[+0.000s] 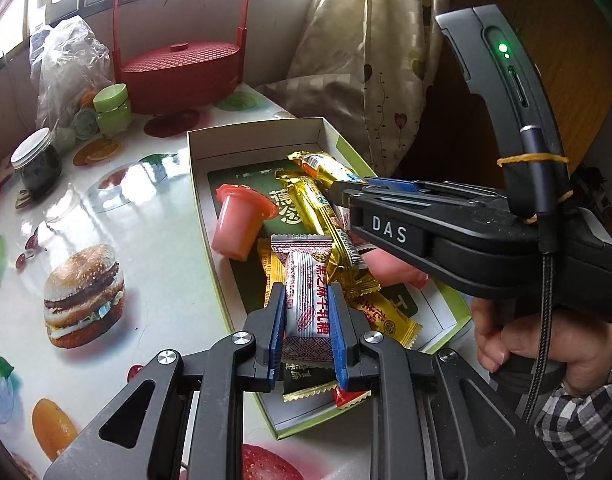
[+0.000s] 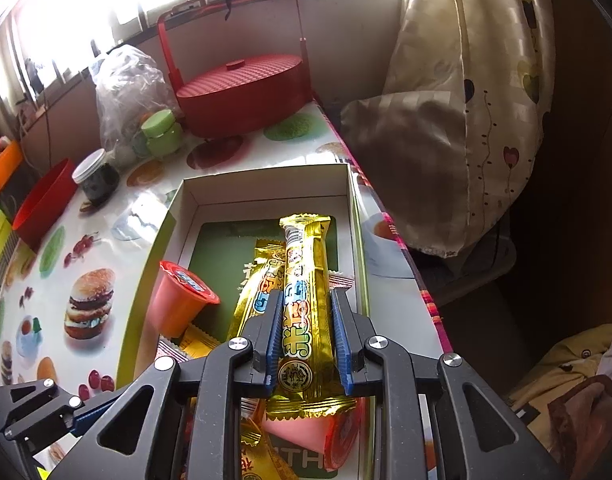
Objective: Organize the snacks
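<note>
An open cardboard box (image 1: 194, 168) (image 2: 186, 196) on the printed table holds snacks. My left gripper (image 1: 307, 308) is shut on a white nougat candy (image 1: 306, 300) with red lettering, over the box's near end. My right gripper (image 2: 306, 320) is shut on a long gold snack bar (image 2: 306, 280), held over the box; in the left wrist view it (image 1: 355, 188) reaches in from the right with that bar (image 1: 321, 164). A second gold bar (image 1: 317, 216) (image 2: 254, 296), a pink jelly cup (image 1: 238, 224) (image 2: 178, 300) and yellow candies (image 1: 385, 316) lie in the box.
A red lidded basket (image 1: 182, 68) (image 2: 242, 88) stands at the back of the table. A green-lidded jar (image 1: 112, 108) (image 2: 162, 132), a dark jar (image 1: 36, 160) (image 2: 96, 176) and a plastic bag (image 1: 66, 60) stand at back left. A red bowl (image 2: 46, 200) sits left. A curtain (image 2: 465, 100) hangs right.
</note>
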{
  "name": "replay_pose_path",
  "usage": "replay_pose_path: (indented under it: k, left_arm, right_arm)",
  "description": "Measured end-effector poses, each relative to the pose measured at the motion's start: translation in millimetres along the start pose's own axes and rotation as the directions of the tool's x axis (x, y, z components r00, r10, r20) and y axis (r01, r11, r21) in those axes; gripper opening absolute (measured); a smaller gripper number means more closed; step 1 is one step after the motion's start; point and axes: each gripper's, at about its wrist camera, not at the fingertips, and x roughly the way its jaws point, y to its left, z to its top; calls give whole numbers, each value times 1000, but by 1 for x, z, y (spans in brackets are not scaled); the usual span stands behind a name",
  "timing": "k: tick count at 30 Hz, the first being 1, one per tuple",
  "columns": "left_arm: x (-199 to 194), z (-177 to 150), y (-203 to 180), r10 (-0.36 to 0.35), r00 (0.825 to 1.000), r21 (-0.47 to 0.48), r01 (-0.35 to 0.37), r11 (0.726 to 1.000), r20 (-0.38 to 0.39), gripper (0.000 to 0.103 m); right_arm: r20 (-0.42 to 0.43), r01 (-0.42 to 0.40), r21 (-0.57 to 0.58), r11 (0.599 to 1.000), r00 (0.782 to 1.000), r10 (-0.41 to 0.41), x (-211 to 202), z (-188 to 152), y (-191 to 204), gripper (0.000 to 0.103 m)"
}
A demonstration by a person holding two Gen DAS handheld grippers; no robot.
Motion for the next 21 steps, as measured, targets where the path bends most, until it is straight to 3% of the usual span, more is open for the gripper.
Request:
replay_pose_path:
  k: [6,10,21]
  left_arm:
    - [3,0,0,20,1000,-4,-20,1000,-16,26]
    - [1,-1,0,21,1000,-8,-21,1000,-16,41]
    - [-16,-5,1,27,1000,-22,-26,999,10,42]
  right_arm:
    - [-1,-10,-5,1000,1000,10,1,0,1,26]
    - [22,-10,-1,1000,1000,10,-6,-1,2,33]
    - [63,-32,30,999,998,30,-28,-5,6,38]
